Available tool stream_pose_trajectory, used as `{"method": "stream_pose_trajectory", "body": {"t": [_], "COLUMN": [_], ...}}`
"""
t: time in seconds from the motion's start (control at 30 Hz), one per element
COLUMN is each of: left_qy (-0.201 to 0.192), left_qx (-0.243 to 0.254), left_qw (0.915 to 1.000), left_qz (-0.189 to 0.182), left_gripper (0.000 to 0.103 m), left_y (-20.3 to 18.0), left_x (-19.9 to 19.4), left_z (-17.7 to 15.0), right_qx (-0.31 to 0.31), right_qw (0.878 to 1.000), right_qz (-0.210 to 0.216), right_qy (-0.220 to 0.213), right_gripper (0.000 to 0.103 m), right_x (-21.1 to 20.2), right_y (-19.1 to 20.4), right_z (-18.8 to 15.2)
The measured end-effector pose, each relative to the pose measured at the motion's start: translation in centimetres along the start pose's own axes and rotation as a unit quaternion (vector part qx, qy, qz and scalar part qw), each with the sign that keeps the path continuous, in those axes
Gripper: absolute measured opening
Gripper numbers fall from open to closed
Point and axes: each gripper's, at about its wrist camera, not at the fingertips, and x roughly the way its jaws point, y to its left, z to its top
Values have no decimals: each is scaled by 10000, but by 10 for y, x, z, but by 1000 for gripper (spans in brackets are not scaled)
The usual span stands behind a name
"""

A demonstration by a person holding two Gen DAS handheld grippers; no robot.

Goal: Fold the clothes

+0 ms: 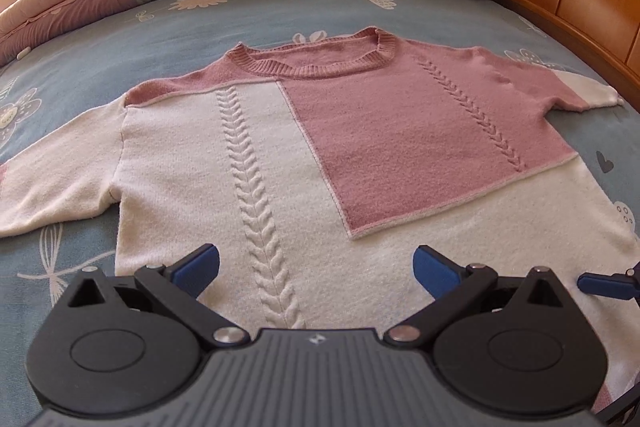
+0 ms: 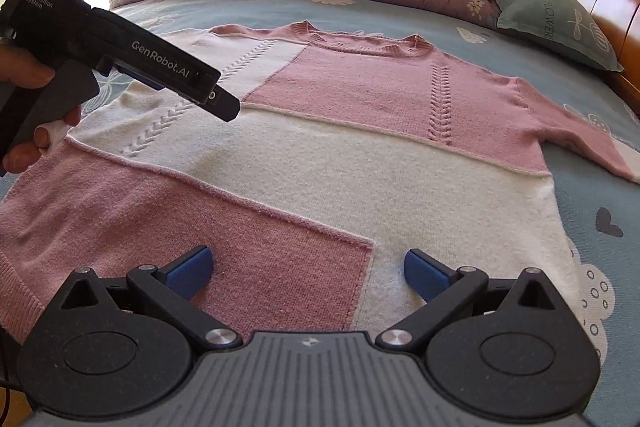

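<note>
Sweater [image 1: 256,155] lay flat, face up on the blue bedsheet [image 1: 280,11], sleeves spread, ready for a first fold; the left gripper [image 1: 316,269] hovered over its hem, jaws wide and empty. From the right wrist, the right gripper [image 2: 307,273] likewise gaped above the hem.

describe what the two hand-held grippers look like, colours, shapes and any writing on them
Each hand-held gripper, the left hand-held gripper and the right hand-held gripper, has blue ribbed finger pads on black linkage arms with silver pivot pins, two round black housings and a grey ribbed centre plate. Seen from the right wrist view, the left one has a black pistol-shaped body with white lettering: "GenRobot.AI" and "DAS Data Acquisition System".
</note>
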Motion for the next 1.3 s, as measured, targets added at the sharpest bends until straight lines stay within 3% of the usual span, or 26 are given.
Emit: {"method": "stream_pose_trajectory", "body": {"t": [0.1,0.2,0.37,0.53,0.63,0.7,0.83,1.0,1.2,1.3], "left_qy": [-57,19,235,245,-26,-140,142,594,-78,-117], "left_qx": [-320,-721,-1346,-1641,-1802,-1829,-1690,-1775,-1983,-2239], "left_qw": [9988,9964,9873,9857,9826,9798,9751,9774,9736,9661], "left_qz": [-357,-439,-815,-297,-452,-795,-1431,-982,-1128,-1280], "left_gripper": [102,102,102,102,102,102,102,102,102,102], "left_y": [27,61,103,127,131,125,107,110,120,125], "left_x": [4,14,25,24,11,5,8,22,9,29], "left_z": [27,42,29,16,22,27,24,11,27,33], "right_qx": [5,10,32,37,28,20,16,1,2,3], "right_qw": [10000,10000,10000,10000,10000,10000,10000,10000,10000,9999], "right_qz": [-16,-50,-48,-83,-85,-79,-84,-84,-86,-90], "right_qy": [-14,-53,-65,-43,-40,-46,-41,-16,-30,-44], "right_gripper": [103,103,103,103,103,103,103,103,103,103], "right_x": [0,0,0,0,0,0,-1,-1,-1,-1], "right_y": [1,2,1,2,2,2,3,3,3,4], "right_z": [0,-2,-1,-1,-1,-1,-1,-1,-2,-3]}}
